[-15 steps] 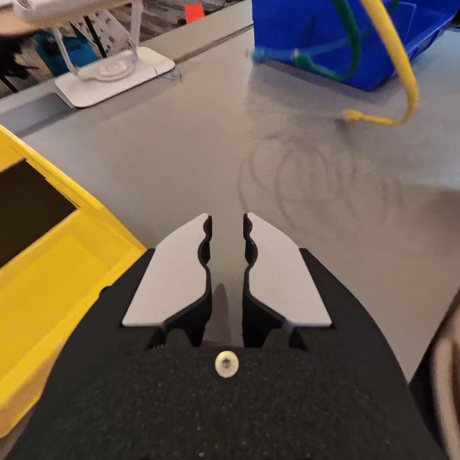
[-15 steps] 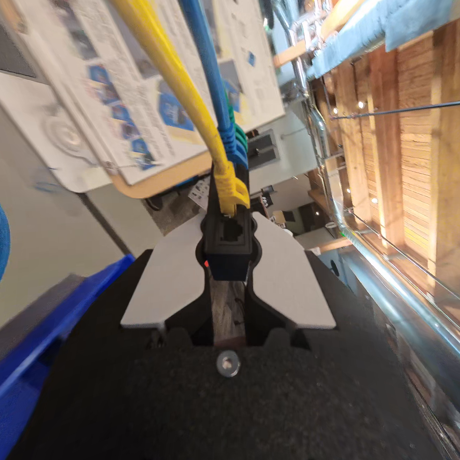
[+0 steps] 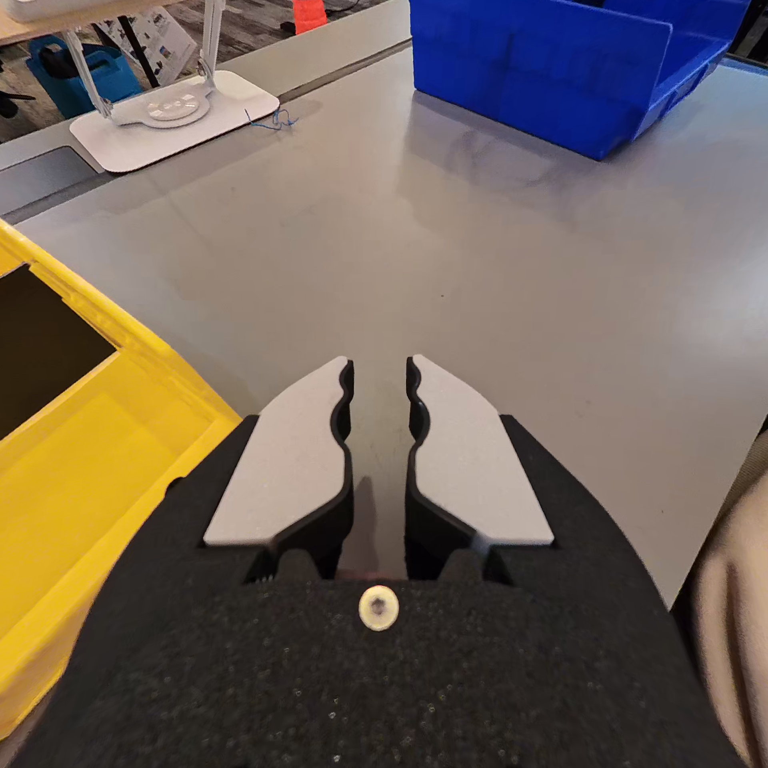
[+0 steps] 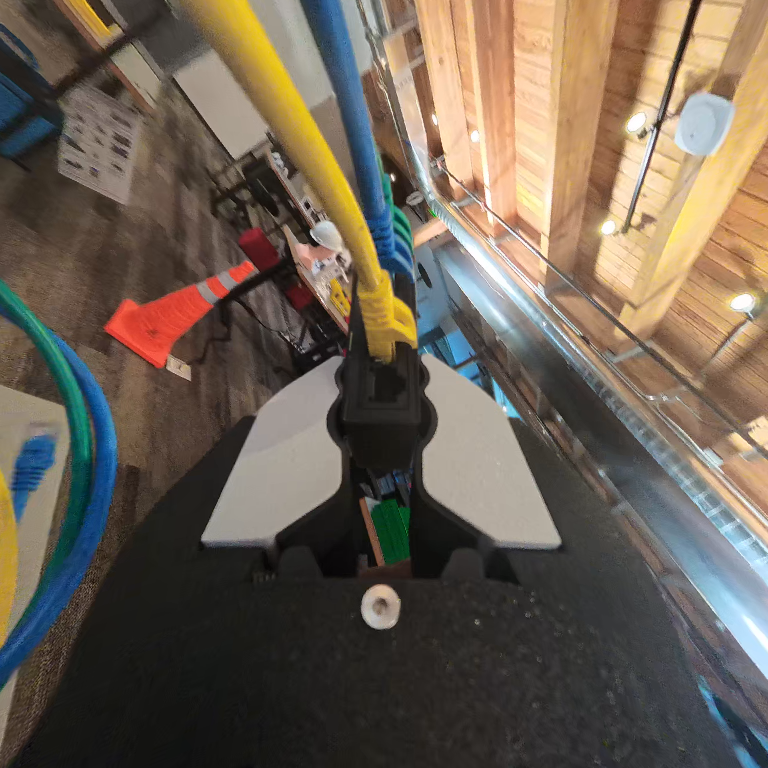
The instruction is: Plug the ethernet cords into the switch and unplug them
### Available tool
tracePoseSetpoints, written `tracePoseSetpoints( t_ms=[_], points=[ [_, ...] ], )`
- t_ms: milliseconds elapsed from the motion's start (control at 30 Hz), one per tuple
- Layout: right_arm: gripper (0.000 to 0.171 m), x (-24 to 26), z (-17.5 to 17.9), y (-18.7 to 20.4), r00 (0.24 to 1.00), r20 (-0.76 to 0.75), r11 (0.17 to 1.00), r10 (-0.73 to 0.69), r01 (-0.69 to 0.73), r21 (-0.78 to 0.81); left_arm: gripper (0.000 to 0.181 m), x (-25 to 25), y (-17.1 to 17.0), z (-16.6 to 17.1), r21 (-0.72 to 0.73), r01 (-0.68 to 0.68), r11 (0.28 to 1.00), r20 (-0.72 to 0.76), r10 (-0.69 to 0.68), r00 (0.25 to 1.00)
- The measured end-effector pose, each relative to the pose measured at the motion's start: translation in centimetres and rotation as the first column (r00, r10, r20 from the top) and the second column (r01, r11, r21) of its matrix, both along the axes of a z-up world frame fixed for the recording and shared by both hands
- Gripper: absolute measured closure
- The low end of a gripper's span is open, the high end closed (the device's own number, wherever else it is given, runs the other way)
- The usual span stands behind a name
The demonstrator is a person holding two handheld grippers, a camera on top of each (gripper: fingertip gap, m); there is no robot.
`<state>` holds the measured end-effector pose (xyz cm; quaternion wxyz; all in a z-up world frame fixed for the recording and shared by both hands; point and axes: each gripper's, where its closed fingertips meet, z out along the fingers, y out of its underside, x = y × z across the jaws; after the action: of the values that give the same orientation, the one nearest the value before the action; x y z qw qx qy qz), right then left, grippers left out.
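Bench [image 3: 478, 257] surface, grey and smooth, spreads wide ahead of the left gripper [image 3: 379, 365], whose jaws stand a narrow gap apart with nothing between them. A yellow bin [image 3: 124, 436] presses in along the left, its rim just beside the left finger. A blue bin [image 3: 561, 75] sits at the far right, well apart from the gripper, with its near wall facing the open middle. At the far left a white flat base [image 3: 174, 120] with a clear stand lies near the bench's back edge, and a small tangle of blue thread [image 3: 276, 120] lies just beside it. The bench's near right edge runs close to the gripper body, with pale cloth [image 3: 731, 623] beyond it.

The right gripper [image 4: 380, 399] is clamped on the switch [image 4: 380, 411], a small black box held off the bench and pointing up toward wooden ceiling beams [image 4: 582, 166]. The port nearest the camera is empty. Beyond it a yellow cord [image 4: 291, 124] is plugged in, then a blue cord [image 4: 353, 104], then a green cord [image 4: 401, 220] whose plug shows only partly behind the blue. The cords rise out of frame; at the left edge blue and green lengths loop down, with a loose blue plug [image 4: 31, 461] blurred beside them. An orange cone [image 4: 178, 307] stands on the carpeted floor far behind.
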<state>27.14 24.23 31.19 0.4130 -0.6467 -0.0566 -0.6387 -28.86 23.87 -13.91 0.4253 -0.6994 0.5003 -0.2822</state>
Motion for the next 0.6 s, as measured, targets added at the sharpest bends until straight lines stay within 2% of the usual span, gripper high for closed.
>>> tracePoseSetpoints(
  t_ms=[100,367,600],
  points=[
    [0.141,2.6,-2.5,0.0,0.996,-0.024,0.996,-0.085,0.085,0.004,0.158,0.1,-0.1,0.0,0.009,0.006,1.000,-0.005,-0.006,1.000],
    [0.141,6.9,-12.9,1.8,0.975,-0.114,0.980,-0.193,0.185,-0.078,0.158,-0.2,0.2,0.0,0.024,-0.002,1.000,-0.012,0.003,1.000],
    [0.141,9.4,-17.3,1.1,0.966,-0.068,0.961,-0.250,0.239,-0.135,0.158,0.0,0.2,-0.1,0.027,-0.001,1.000,-0.019,0.001,1.000]
  ],
)
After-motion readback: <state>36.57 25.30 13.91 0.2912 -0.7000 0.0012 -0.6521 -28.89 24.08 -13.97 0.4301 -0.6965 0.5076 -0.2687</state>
